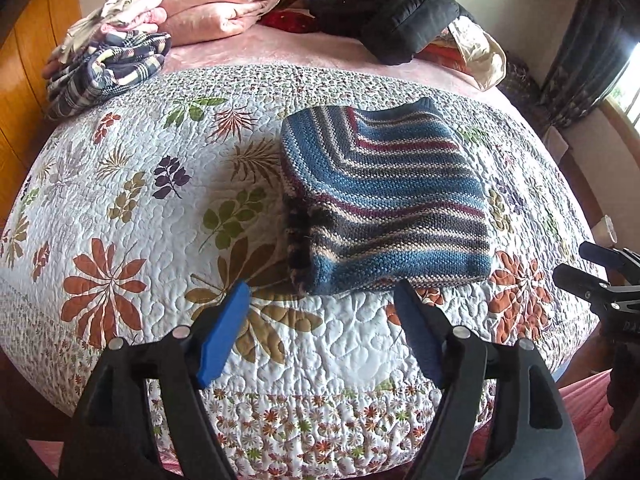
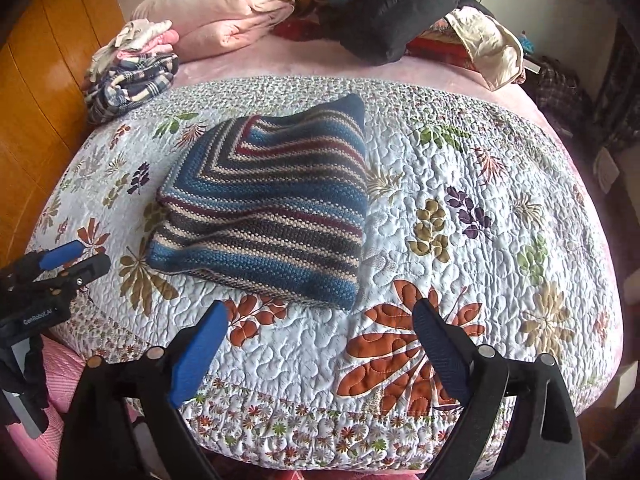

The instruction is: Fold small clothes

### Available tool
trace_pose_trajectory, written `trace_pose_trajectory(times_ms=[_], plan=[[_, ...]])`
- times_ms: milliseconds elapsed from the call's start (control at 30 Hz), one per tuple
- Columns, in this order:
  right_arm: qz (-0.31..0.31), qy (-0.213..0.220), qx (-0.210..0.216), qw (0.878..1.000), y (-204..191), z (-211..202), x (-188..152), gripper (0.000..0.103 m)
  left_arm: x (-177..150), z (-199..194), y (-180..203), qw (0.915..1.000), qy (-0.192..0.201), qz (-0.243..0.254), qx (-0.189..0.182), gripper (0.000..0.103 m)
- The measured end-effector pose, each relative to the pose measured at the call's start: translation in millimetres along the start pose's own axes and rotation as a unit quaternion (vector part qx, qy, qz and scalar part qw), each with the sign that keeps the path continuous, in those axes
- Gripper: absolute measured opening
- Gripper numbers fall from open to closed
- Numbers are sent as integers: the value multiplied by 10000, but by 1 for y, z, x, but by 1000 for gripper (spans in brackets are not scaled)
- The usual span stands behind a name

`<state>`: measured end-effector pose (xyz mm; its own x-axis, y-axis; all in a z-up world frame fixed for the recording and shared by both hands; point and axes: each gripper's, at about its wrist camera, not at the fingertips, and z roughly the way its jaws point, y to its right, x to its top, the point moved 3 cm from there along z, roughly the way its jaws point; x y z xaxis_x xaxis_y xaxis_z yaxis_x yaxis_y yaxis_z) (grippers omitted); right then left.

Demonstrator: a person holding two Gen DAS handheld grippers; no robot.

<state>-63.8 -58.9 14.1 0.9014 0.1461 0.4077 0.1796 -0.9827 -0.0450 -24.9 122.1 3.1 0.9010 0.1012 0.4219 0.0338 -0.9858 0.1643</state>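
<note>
two tools in view, both with blue pads spread wide and nothing between them. left tool point(image 1: 320, 300) hovers over the near edge of the quilt point(image 1: 140, 208), jaws released; the folded striped sweater point(image 1: 384, 200) lies just ahead of it, slightly toward its right pad, not touched. right tool point(image 2: 320, 320) likewise released, above the quilt's near edge; from its view the sweater point(image 2: 264, 204) sits ahead and to the left, near but apart from the pads. each tool shows at the margin of the other's view, both off the sweater. sweater folded into a compact block, stripes blue, maroon, cream and grey, flat on the floral quilt near the middle of the bed. further back: plaid clothes pile point(image 1: 108, 68) at far left by a wooden panel, pink folded bedding point(image 1: 208, 4) behind it, a black jacket point(image 1: 400, 20) at far centre-right.
</note>
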Motion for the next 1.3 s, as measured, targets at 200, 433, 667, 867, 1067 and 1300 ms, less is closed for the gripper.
trace_pose_trajectory(times_ms=[200, 433, 667, 867, 1067, 1300], plan=[[109, 45, -87, 9999, -1, -9, 1, 99, -8, -10, 4, 9999, 90, -10, 69, 80], [282, -43, -157, 9995, -1, -12, -7, 99, -8, -18, 10, 9996, 195, 98, 196, 88], [400, -184, -182, 9989, 0, -13, -11, 99, -8, -23, 16, 9993, 250, 182, 197, 90], [436, -219, -124, 9987, 0, -11, -10, 99, -10, -13, 13, 9993, 136, 190, 308, 90], [501, -291, -123, 9982, 3, -6, -11, 99, -11, -6, 13, 9990, 48, 216, 378, 90], [576, -340, -124, 9977, 5, -3, -12, 99, -12, 1, 14, 9988, -61, 231, 419, 90]])
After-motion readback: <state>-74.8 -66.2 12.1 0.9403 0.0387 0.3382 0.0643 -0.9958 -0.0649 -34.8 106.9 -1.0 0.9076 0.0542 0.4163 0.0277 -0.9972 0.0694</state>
